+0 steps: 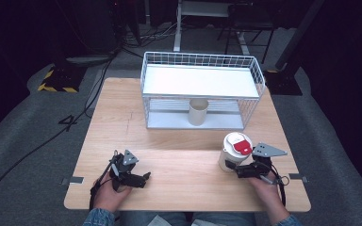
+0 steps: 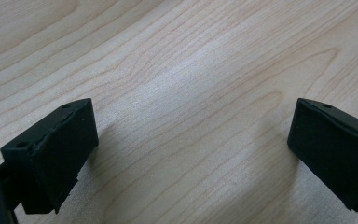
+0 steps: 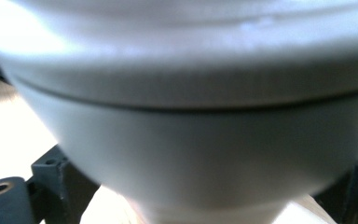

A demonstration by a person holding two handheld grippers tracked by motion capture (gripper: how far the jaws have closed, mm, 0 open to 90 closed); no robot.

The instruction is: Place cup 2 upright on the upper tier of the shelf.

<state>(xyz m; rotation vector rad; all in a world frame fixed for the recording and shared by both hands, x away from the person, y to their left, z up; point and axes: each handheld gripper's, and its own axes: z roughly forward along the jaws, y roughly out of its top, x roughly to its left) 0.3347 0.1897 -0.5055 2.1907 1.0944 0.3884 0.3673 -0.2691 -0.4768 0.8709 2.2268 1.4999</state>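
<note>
A white cup (image 1: pixel 230 157) with a white lid and a red tab on top stands upright on the wooden table (image 1: pixel 184 141), at the front right. My right gripper (image 1: pixel 233 168) is low at its base, on the near side. In the right gripper view the cup (image 3: pixel 191 140) sits very close between the two black jaws, whose pads stand beside its narrow lower part without visibly pressing it; the right gripper (image 3: pixel 207 186) is open. My left gripper (image 1: pixel 143 179) rests low at the front left, open (image 2: pixel 191 140), with only bare wood between its jaws.
A white wire rack (image 1: pixel 250 101) with a flat white shelf on top stands at the back of the table. A beige cup (image 1: pixel 198 112) stands upright on its lower level. Dark floor and cables surround the table.
</note>
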